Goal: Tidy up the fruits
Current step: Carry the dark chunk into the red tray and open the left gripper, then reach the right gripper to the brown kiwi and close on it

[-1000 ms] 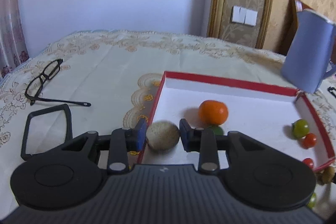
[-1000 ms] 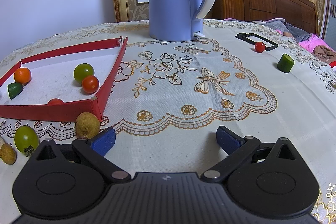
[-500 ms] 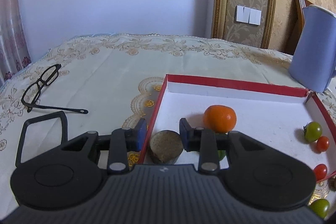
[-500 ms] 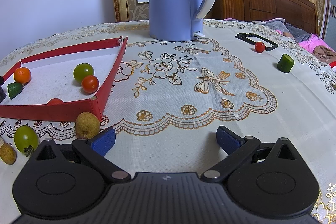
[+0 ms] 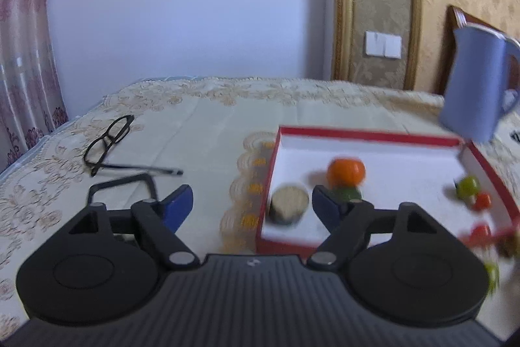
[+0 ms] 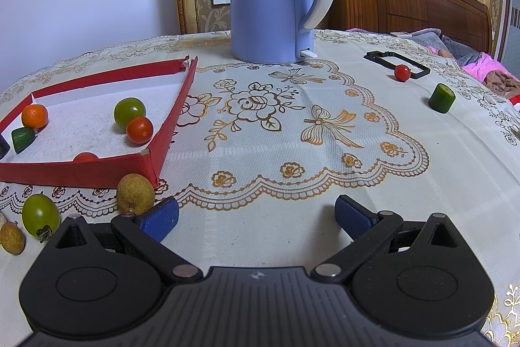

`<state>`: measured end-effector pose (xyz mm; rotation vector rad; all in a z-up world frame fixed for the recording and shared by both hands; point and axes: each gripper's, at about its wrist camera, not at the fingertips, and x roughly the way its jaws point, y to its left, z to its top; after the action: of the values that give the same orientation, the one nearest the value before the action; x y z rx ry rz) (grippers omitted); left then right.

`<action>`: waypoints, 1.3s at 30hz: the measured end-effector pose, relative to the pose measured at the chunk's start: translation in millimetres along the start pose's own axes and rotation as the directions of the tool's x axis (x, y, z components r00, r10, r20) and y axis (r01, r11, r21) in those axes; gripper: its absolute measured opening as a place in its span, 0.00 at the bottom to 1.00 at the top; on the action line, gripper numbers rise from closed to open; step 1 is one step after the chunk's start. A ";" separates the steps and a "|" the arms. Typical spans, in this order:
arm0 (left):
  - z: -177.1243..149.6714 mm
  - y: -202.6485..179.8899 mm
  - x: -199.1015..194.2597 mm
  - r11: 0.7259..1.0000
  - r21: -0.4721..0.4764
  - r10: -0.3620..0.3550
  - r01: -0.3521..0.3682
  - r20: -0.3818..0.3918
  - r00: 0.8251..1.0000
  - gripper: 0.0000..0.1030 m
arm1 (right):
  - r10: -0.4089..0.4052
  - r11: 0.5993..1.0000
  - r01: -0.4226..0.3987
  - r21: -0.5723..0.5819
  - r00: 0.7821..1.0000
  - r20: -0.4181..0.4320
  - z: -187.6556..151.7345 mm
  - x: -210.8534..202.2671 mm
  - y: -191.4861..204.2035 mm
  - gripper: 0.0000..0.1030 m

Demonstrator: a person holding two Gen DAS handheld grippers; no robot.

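The round, rough tan-brown fruit (image 5: pixel 288 204) sits in the near left corner of the shallow red-walled tray with a white floor (image 5: pixel 364 135). The left claw (image 5: pixel 252 204) has just been opening; its jaws stand wide, clear of the fruit between them. The right claw (image 6: pixel 256 215) gapes empty over the lace-clothed table (image 6: pixel 292 132). The left view is motion-blurred, smearing the small fruits at the tray's right.

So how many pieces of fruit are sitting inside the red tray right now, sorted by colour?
Orange: 1, the orange fruit
Green: 2, the green tomato and the green chunk
Red: 2, the red tomato and the half-hidden red tomato
Brown: 1, the brown fruit
Total: 6 in the red tray
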<state>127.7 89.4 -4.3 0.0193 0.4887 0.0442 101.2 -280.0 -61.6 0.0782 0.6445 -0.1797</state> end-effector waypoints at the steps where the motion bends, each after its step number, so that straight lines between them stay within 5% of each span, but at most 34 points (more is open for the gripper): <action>1: -6.7 0.8 -6.0 1.000 0.008 -0.010 0.010 -0.006 1.000 0.78 | 0.000 1.000 0.000 0.000 1.000 0.000 0.0 -0.2 -0.3 1.00; 14: -47.4 0.8 10.4 0.999 -0.024 -0.038 0.035 -0.148 0.988 0.80 | 0.013 1.000 -0.013 0.016 1.000 0.007 -0.5 -1.5 -2.3 1.00; 36: -47.3 2.0 18.6 1.000 -0.029 -0.014 0.009 -0.173 0.985 0.97 | 0.172 0.982 -0.163 -0.098 0.982 0.084 -2.8 -20.8 29.1 0.99; 39: -47.3 2.3 19.7 0.999 -0.031 -0.014 0.008 -0.179 0.984 1.00 | 0.156 0.979 -0.144 -0.143 0.985 0.075 -2.2 -17.0 45.2 0.92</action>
<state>122.8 93.0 -55.3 -0.0172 0.6686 0.0429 95.1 -232.9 -52.4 -0.0135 0.5610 0.0073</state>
